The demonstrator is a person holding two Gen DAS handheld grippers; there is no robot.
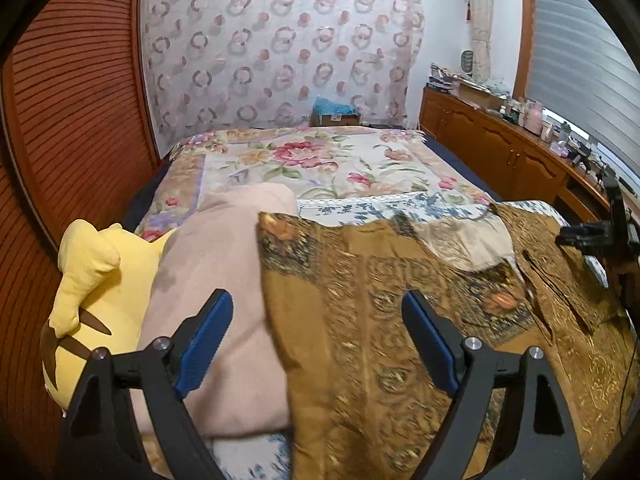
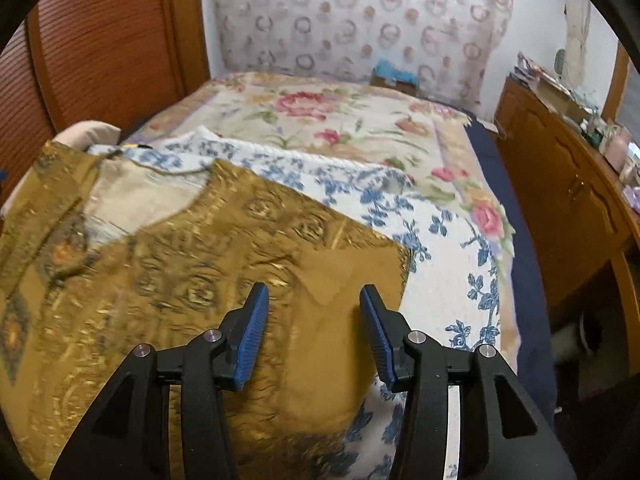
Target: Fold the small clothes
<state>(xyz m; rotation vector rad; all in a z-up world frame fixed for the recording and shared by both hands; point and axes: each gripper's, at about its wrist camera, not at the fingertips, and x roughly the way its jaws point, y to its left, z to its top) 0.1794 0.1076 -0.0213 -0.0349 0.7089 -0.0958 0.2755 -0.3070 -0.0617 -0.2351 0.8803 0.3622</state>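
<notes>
We find the gold patterned garment [image 2: 168, 264] spread flat on the bed [image 1: 320, 160], neckline at the far end w/ pale lining showing, over a blue-floral cloth [image 2: 448, 248]. It lies directly beneath and ahead of both sets of fingers.

Left gripper [image 1: 318, 344]: fingers released, wide apart, nothing between them. The garment's left edge runs up between the two fingers; a pink blanket [image 1: 216, 280] sits under the left-hand finger and a yellow plush toy [image 1: 92, 280] lies further out on that side.

Right gripper [image 2: 314, 336]: fingers released, also empty, hovering above the garment's right side, where a plain brown flap is turned over just ahead of the fingers. We cannot tell if either set touches the fabric.

Assessment: we judge the step to be taking hold of the side edges for the first fold; no fold made yet apart from that flap.

Recommendations:
- Left: pinch the gold edge only; the blanket sits just beside it and could be caught too.
- Right: flatten or include the turned flap, else the crease will be uneven.
- Grip both at approx. matching points along the garment, lift low, keep the fabric taut.
</notes>
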